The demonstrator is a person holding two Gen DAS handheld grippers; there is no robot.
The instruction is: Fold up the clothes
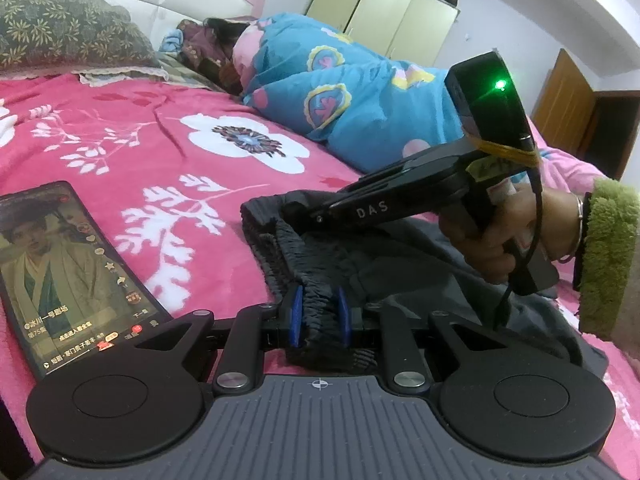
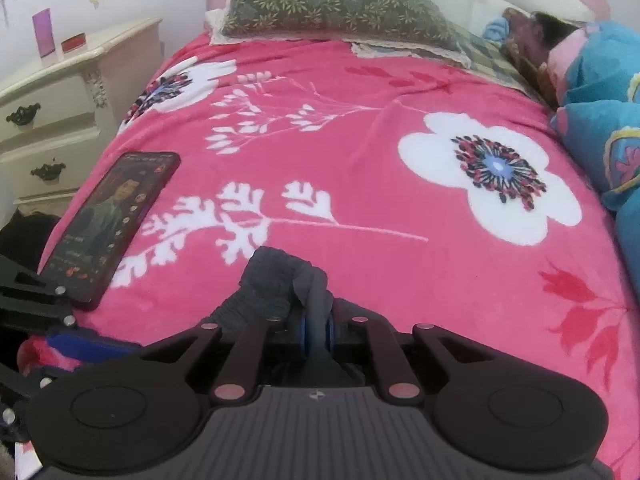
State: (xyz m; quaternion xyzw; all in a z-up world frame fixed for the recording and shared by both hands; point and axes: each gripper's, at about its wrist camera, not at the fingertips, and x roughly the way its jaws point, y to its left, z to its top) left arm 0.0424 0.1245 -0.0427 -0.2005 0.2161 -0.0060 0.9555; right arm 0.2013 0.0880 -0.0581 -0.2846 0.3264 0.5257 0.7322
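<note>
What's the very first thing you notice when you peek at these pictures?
The bright pink blanket with its big white flower covers the whole bed, so that jumps out first. Near the front, the left gripper and the right gripper each have their jaws shut on a dark grey garment. A phone with its screen lit lies on the blanket to the left, and a blue patterned quilt is bunched along the far right.

White letters "DAS" on the black body of the right gripper (image 1: 320, 210); small Chinese captions on the phone (image 1: 76, 276) screen, too small to read reliably
</note>
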